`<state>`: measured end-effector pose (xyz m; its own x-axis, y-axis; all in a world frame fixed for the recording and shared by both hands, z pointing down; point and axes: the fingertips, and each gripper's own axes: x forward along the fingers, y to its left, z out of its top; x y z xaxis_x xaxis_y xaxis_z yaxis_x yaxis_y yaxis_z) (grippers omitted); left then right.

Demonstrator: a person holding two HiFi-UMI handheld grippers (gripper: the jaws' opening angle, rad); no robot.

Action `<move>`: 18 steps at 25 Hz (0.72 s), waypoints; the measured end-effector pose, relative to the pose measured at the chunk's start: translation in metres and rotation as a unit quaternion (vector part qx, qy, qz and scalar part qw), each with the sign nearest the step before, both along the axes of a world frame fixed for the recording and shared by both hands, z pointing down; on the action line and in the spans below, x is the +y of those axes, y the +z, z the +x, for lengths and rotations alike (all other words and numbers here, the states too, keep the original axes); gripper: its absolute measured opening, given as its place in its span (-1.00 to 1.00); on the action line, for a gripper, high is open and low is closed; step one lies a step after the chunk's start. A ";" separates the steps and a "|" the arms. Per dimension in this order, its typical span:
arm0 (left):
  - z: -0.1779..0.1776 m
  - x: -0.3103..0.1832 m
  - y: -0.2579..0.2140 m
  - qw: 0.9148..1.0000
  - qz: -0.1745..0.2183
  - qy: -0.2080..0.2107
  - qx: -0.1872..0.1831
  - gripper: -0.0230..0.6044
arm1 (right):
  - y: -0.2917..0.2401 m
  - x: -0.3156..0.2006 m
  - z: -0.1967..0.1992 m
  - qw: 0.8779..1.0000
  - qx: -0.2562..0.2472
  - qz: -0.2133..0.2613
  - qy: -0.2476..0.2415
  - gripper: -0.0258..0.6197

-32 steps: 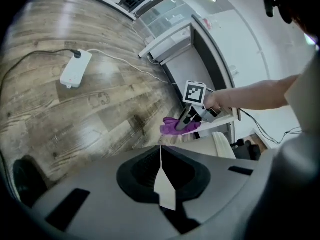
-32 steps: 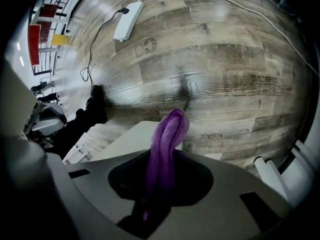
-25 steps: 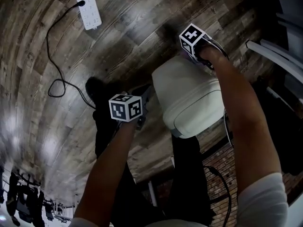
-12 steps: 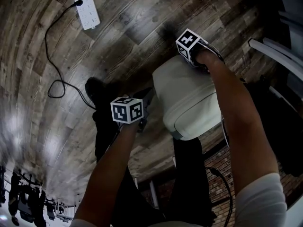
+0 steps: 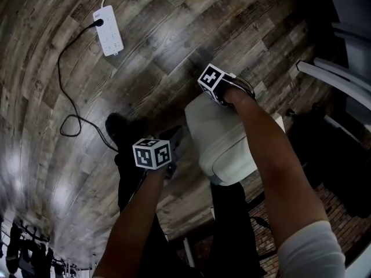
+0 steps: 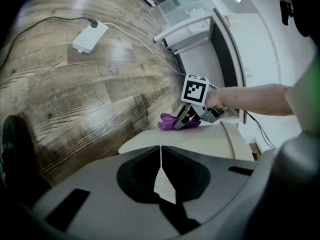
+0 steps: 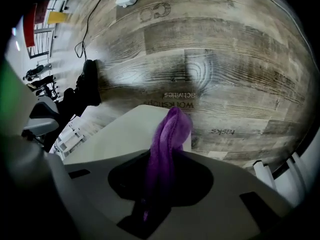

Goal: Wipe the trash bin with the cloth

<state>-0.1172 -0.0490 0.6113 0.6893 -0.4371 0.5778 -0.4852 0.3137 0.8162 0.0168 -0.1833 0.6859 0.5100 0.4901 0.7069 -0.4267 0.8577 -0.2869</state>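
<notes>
Right tool (image 7: 159, 186): jaws clamped on a purple cloth (image 7: 168, 136). The cloth runs up out of the jaws. Its free end folds over and lies on the pale top of the bin (image 7: 125, 129), close to the bin's far edge. Wood-plank floor beyond.

Left tool view: the right tool (image 6: 184, 122) sits just right of centre, with the cloth (image 6: 172, 121) bunched under its tips and touching the bin top (image 6: 200, 143). A bare forearm comes in from the right edge of the frame.

Left tool (image 6: 161, 156): jaws closed against each other, gripping nothing. Only a thin slit shows between them, with the pale bin top visible through it.

Head view: the bin (image 5: 223, 138) stands on the floor (image 5: 174, 33), centre-right of the frame. The left tool (image 5: 171, 141) is just beside the bin's left side; contact cannot be told. The right arm reaches across the bin to its upper edge.

A power strip (image 5: 108, 22) lies at upper left, and its cord (image 5: 66, 91) loops down the left side. A dark shoe (image 5: 119, 123) sits left of the bin, near the left tool.
</notes>
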 end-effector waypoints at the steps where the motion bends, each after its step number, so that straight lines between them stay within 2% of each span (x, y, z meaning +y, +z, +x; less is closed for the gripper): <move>1: -0.001 0.001 0.000 1.000 0.001 -0.002 0.000 -0.90 | -0.001 0.006 -0.004 1.000 0.000 -0.005 0.000 -0.63; 5: -0.005 0.006 -0.003 1.000 0.001 -0.005 0.002 -0.90 | -0.001 0.034 -0.020 1.000 -0.003 -0.025 0.003 -0.63; 14: -0.021 0.016 -0.001 1.000 0.001 -0.022 0.002 -0.90 | 0.007 0.090 -0.056 0.999 -0.016 -0.045 -0.023 -0.63; 18: -0.027 0.022 0.001 1.000 -0.002 -0.031 0.004 -0.90 | 0.001 0.123 -0.072 0.998 -0.006 -0.066 -0.019 -0.63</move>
